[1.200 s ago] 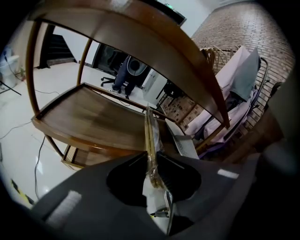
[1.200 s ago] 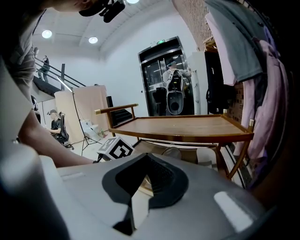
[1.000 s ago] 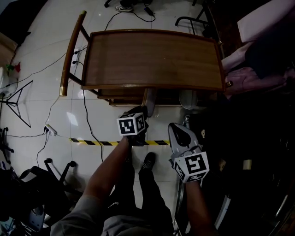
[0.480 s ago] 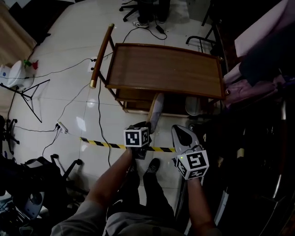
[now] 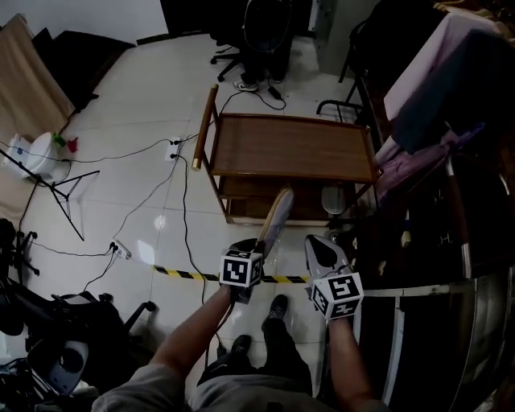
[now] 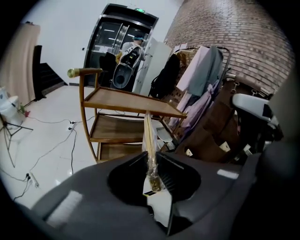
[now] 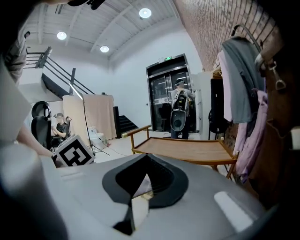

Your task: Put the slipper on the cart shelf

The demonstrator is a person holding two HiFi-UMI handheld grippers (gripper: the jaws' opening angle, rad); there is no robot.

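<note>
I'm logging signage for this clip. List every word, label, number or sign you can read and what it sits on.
None is legible.
Green sign above the dark doorway: too small to read.
Label on the wrapped slipper held by the left gripper: blurred.
Marker cubes: square patterns only, no words.
Striped floor tape: no print.

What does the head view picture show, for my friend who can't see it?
The left gripper holds a slipper pointing toward a wooden cart on a white floor. The right gripper is beside it, jaws together.
</note>
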